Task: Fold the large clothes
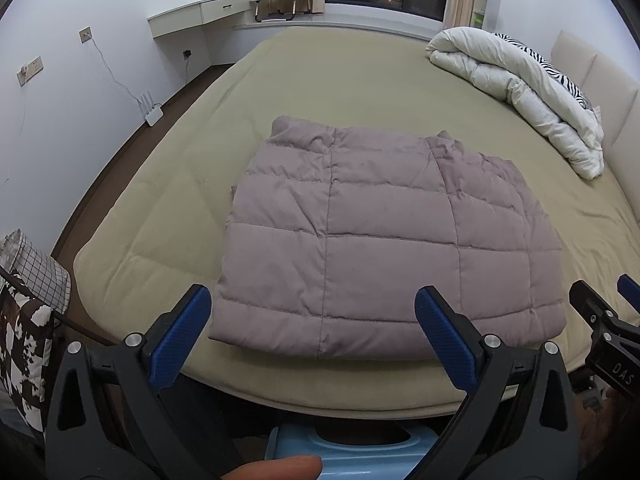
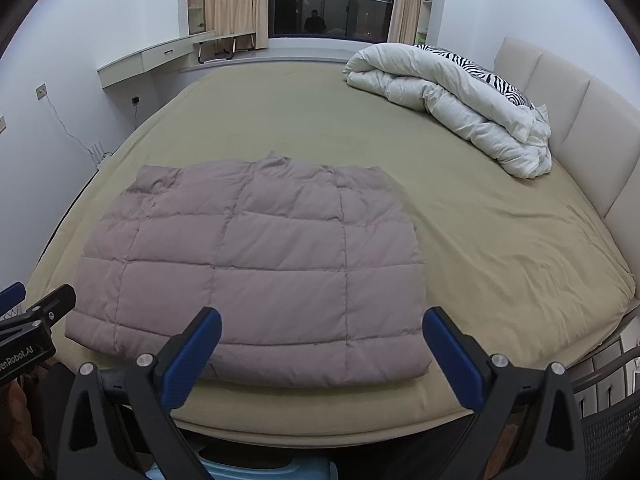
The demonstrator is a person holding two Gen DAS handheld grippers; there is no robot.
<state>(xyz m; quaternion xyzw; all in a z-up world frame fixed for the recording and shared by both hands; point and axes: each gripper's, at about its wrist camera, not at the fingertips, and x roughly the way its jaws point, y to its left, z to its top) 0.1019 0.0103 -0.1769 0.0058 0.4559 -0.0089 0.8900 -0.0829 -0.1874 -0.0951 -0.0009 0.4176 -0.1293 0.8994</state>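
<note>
A mauve quilted down jacket point(image 1: 384, 240) lies folded into a flat rectangle on the olive bed point(image 1: 312, 80), near the bed's front edge. It also shows in the right wrist view point(image 2: 256, 268). My left gripper point(image 1: 312, 312) is open and empty, held just above the front edge of the bed before the jacket. My right gripper point(image 2: 322, 332) is open and empty, before the jacket's right half. Each gripper shows at the edge of the other's view: the right gripper point(image 1: 612, 296) and the left gripper point(image 2: 32, 300). Neither touches the jacket.
A rolled white duvet point(image 2: 448, 100) with a zebra-print pillow point(image 2: 492, 76) lies at the back right by the headboard point(image 2: 580, 112). A patterned bag point(image 1: 28, 308) stands left of the bed. A light blue stool point(image 1: 352, 452) is below the grippers. A white router point(image 1: 152, 112) sits by the left wall.
</note>
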